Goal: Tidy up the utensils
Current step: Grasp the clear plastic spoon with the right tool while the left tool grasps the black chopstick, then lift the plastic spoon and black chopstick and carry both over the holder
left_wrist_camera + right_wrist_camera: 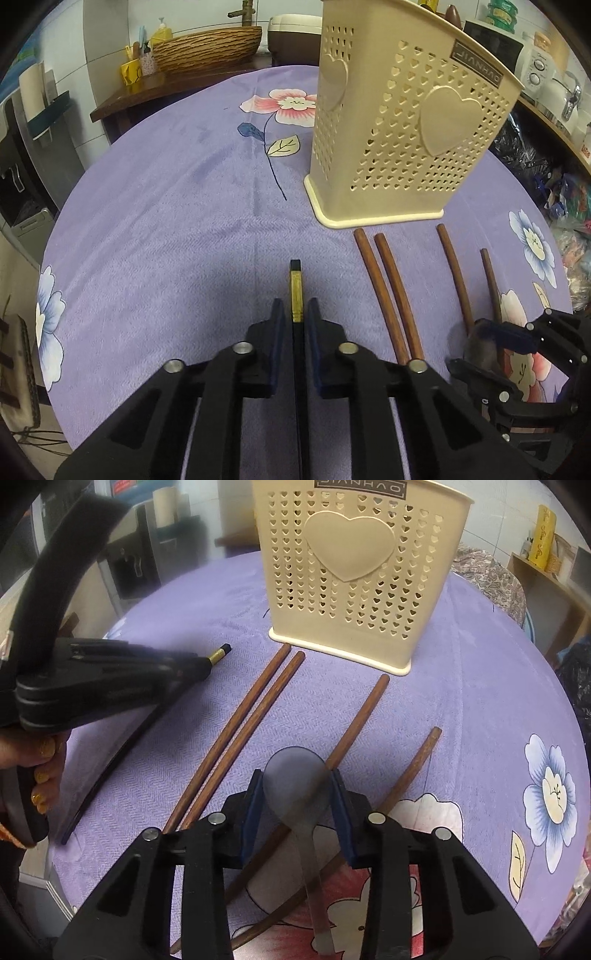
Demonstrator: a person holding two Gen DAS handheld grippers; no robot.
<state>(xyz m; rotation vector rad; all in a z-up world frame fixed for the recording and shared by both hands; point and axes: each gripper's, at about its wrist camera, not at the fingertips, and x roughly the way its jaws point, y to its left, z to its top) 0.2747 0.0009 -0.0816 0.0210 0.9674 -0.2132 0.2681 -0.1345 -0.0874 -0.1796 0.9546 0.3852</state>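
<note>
Two tongs are loaded: left tongs [296, 314] pinch a stiff, light black chopstick [296, 291], right tongs [298, 801] grip a slippery translucent spoon [295, 775] at its bowl.

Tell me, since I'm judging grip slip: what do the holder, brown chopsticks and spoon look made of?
Holder: cream moulded plastic, matte, with punched heart holes. Brown chopsticks: likely wood, showing grain and a dull finish. Spoon: probably metal, smooth grey with a soft sheen, sitting between the right gripper fingers.
</note>
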